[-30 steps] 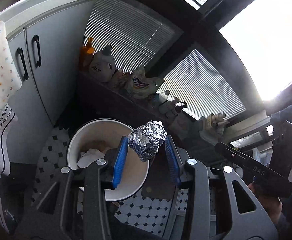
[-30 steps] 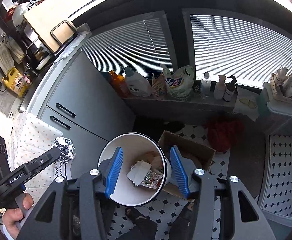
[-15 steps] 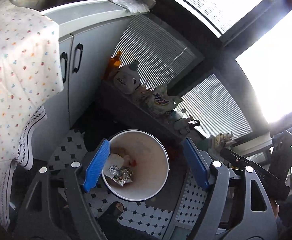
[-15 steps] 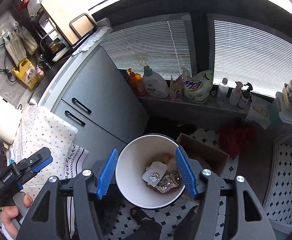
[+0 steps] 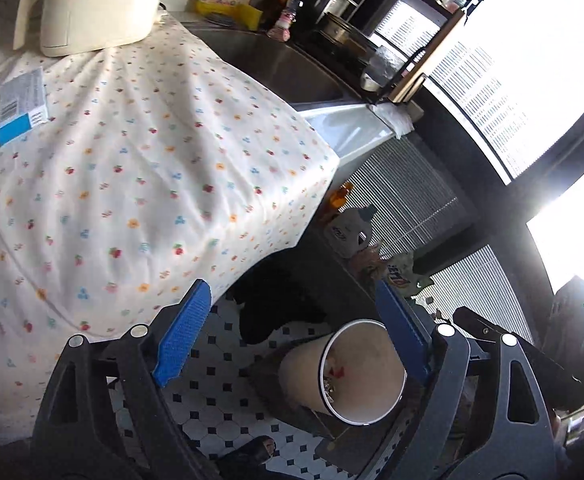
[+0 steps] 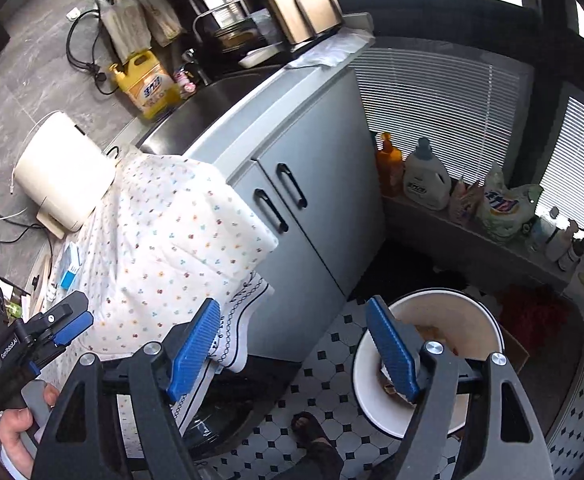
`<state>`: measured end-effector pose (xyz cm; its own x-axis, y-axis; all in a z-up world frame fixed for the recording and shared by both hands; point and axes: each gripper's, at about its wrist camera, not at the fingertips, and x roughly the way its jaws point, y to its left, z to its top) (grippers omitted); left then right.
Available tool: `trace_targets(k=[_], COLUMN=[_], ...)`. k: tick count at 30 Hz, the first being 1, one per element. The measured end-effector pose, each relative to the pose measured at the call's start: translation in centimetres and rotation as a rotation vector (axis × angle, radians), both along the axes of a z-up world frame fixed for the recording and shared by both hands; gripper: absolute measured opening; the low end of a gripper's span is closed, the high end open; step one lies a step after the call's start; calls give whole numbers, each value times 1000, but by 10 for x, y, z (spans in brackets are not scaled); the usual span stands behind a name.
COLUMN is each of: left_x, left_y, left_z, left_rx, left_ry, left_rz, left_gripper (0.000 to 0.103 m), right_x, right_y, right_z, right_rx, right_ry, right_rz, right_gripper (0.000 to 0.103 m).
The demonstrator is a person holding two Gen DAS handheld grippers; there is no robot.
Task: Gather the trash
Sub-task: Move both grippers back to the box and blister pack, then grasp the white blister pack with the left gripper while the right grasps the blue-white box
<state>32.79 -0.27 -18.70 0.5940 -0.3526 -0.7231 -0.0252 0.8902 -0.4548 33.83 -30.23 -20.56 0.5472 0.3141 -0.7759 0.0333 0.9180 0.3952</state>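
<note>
Black-and-white tiled floor (image 5: 211, 396) is seen beneath both claws. On the flower-dotted white tablecloth (image 5: 131, 184) at left, a blue-and-white cardboard box (image 5: 21, 106) is left lying. The left claw (image 5: 287, 340), closed on a foil ball a second ago, is now spread wide and empty; the ball has been dropped into the round white trash bin (image 5: 376, 412), so that item is judged collected. The right claw (image 6: 292, 350) is likewise held wide open, empty, beside the bin.

Trash bin (image 6: 488, 322) on floor (image 6: 332, 340), right of cabinet (image 6: 312, 200).
</note>
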Motion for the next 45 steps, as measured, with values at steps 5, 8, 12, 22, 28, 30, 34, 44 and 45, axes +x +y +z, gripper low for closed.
trace_targets(k=[5, 8, 12, 22, 28, 30, 34, 44, 45], left_x=[-11, -15, -25, -27, -13, -4, 20, 62, 63], left_y=[70, 106, 155, 256, 298, 310, 329, 342, 342], left_z=[5, 6, 5, -1, -2, -5, -15, -39, -39], left_rx=[5, 8, 7, 26, 42, 52, 75, 202, 222], left_ry=[-18, -23, -31, -49, -41, -30, 2, 54, 50], left_rz=[121, 179, 247, 364, 417, 424, 449, 509, 514], left_gripper=[86, 86, 86, 92, 91, 89, 82, 70, 67], right_x=[19, 29, 39, 60, 64, 67, 66, 67, 66], right_y=[64, 102, 152, 261, 298, 306, 313, 323, 326], right_z=[13, 19, 25, 28, 34, 37, 41, 39, 40], right_rx=[0, -3, -8, -17, -55, -81, -144, -240, -251], right_ry=[-32, -50, -75, -121, -143, -143, -146, -94, -96], right_rz=[97, 139, 188, 266, 288, 287, 280, 260, 268], right_gripper=[79, 83, 91, 95, 95, 95, 95, 95, 95])
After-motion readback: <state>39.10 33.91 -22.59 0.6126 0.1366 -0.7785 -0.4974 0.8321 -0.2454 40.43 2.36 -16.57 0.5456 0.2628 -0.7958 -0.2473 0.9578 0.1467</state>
